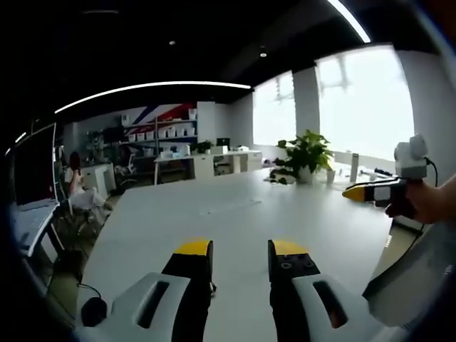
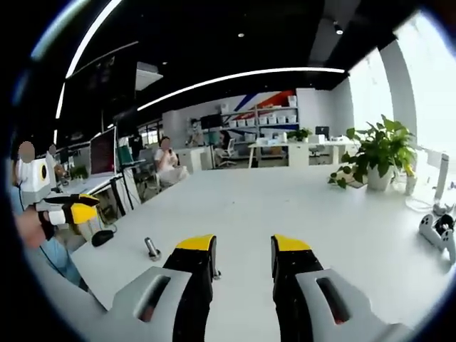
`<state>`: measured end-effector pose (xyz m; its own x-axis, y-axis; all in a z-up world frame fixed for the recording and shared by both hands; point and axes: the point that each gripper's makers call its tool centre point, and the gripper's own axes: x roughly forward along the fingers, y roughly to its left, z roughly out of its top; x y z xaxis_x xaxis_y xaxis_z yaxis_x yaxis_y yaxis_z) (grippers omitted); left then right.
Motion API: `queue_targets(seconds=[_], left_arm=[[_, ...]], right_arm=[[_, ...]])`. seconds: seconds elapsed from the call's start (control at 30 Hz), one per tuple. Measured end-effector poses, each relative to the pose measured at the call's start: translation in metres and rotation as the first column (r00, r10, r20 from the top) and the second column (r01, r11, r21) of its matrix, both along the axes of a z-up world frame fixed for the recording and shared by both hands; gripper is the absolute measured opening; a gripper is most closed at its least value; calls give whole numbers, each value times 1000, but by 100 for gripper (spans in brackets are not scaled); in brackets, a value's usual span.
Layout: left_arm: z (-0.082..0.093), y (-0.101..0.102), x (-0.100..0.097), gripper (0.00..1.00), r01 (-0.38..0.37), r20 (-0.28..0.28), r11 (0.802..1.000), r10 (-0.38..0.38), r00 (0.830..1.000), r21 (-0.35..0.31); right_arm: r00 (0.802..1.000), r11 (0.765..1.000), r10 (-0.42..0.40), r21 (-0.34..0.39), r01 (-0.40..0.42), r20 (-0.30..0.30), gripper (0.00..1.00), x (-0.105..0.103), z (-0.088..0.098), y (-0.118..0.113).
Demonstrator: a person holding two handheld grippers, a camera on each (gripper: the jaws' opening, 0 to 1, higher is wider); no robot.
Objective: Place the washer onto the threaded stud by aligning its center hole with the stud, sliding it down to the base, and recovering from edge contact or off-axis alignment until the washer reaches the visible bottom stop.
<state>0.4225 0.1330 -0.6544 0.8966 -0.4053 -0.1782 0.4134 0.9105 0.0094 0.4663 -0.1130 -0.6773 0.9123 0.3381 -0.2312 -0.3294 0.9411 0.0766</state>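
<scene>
— Where the left gripper view looks along its own jaws, what is seen?

— The left gripper (image 1: 241, 249) is seen held above a wide white table (image 1: 228, 214), its two yellow-tipped jaws parted with bare tabletop between them; nothing is gripped. A small dark item is just made out beside the left jaw tip, too small to be named. At the right edge the right gripper (image 1: 356, 192) is seen, held in a hand (image 1: 427, 203) above the table's far side; whether its jaws are parted cannot be told from there. A potted plant (image 1: 306, 157) stands at the far end of the table, and a black mouse (image 1: 93, 311) lies near the left corner.

— And in the right gripper view?

— The right gripper (image 2: 242, 249) is shown low over the same table (image 2: 285, 206), jaws apart and holding nothing. The threaded stud (image 2: 152, 248) stands upright on the table, left of the left jaw and apart from it. A small dark piece is seen touching the left jaw's tip; whether it is the washer cannot be told. No washer can be made out on the stud. The left gripper (image 2: 91, 205) is seen at the left edge, held up clear of the table. The plant (image 2: 377, 153) stands at the right, and a white device (image 2: 440, 231) lies near the right edge.
</scene>
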Motion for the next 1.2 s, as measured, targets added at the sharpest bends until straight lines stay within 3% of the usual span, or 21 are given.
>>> queue_targets(seconds=[0.07, 0.4, 1.2], left_arm=[[0, 0, 1, 29, -4, -2, 1000, 4, 1000, 0], [2, 6, 2, 29, -28, 11, 1000, 28, 1000, -1], [5, 5, 2, 29, -22, 27, 1000, 22, 999, 6]], right_arm=[[1000, 999, 15, -32, -15, 16, 34, 0, 0, 2], [999, 999, 24, -24, -23, 37, 34, 1, 3, 3], [1000, 1000, 24, -18, -24, 10, 34, 0, -5, 4]])
